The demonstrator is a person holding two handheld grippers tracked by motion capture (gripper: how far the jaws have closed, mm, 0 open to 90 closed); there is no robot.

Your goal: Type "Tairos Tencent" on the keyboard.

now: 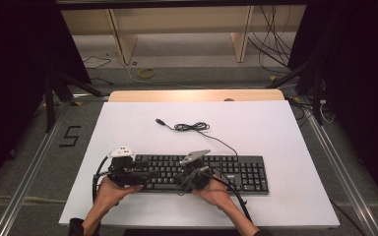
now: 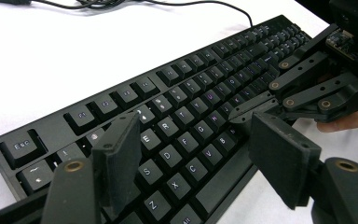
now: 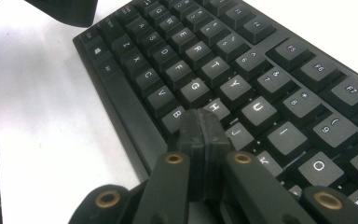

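Note:
A black keyboard (image 1: 236,172) lies on the white board, its cable (image 1: 193,127) coiled behind it and ending in a loose USB plug. My left gripper (image 1: 145,176) hovers at the keyboard's left end. In the left gripper view its jaws (image 2: 196,140) stand open over the Z, X and C keys, with nothing between the pads. My right gripper (image 1: 181,176) is over the middle of the letter block. Seen in the right gripper view, its jaws (image 3: 200,119) are shut together, with the tip down among the B, H and J keys (image 3: 216,108). The right gripper's tip (image 2: 237,114) lies just beyond the left jaws.
The white board (image 1: 275,128) covers a wooden table with bare room behind and right of the keyboard. The keyboard's front edge (image 3: 130,116) sits near the board's near side. Dark stands and loose cables (image 1: 275,44) lie on the floor beyond.

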